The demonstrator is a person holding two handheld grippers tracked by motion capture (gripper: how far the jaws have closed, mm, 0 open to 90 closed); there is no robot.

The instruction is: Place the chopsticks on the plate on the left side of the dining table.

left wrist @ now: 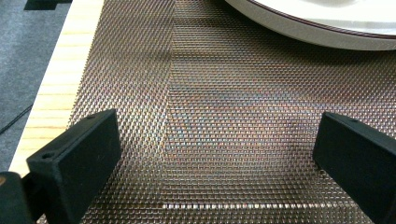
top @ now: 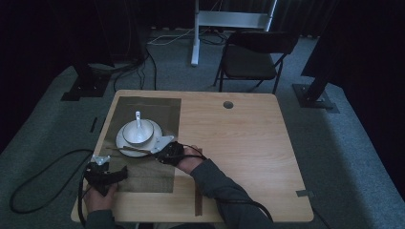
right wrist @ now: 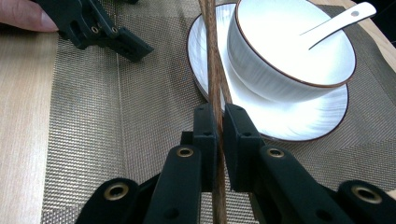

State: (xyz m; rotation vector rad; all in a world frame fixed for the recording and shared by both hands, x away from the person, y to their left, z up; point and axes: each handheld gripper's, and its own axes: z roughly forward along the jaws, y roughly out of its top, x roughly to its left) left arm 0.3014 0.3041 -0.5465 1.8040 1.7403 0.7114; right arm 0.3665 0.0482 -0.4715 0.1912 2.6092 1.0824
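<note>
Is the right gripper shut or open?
Shut. In the right gripper view, the right gripper has its fingers pressed against wooden chopsticks that cross the saucer.

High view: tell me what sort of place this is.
Probably a recording studio or lab set up for table-setting demonstrations: dark curtains ring a carpeted floor, stand bases flank a wooden table, and cables trail across the carpet.

Bare tabletop (top: 239,138) right of plate (top: 125,143)
</note>
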